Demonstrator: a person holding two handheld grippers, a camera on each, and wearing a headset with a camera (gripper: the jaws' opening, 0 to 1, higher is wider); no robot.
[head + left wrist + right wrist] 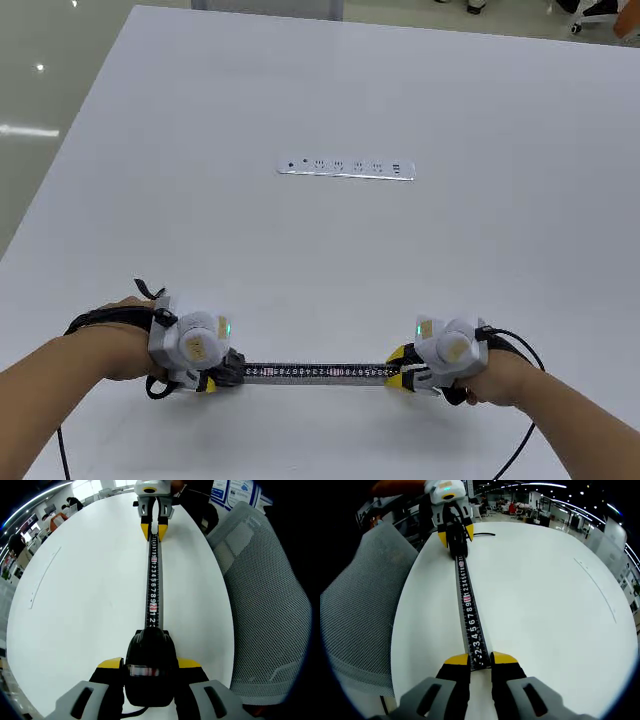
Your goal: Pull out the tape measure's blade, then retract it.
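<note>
The right hand-held gripper [479, 660] hides the end of the blade [468, 610].

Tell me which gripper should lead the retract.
Right, probably. The right gripper pinches the extended blade at its free end and can walk it back toward the case, which the left gripper clamps and need only hold steady.

Black tape measure [150, 665], numbered grey blade [152, 580], white table [300, 100]

Bright, even overhead light; sharp; fisheye edges warp.
</note>
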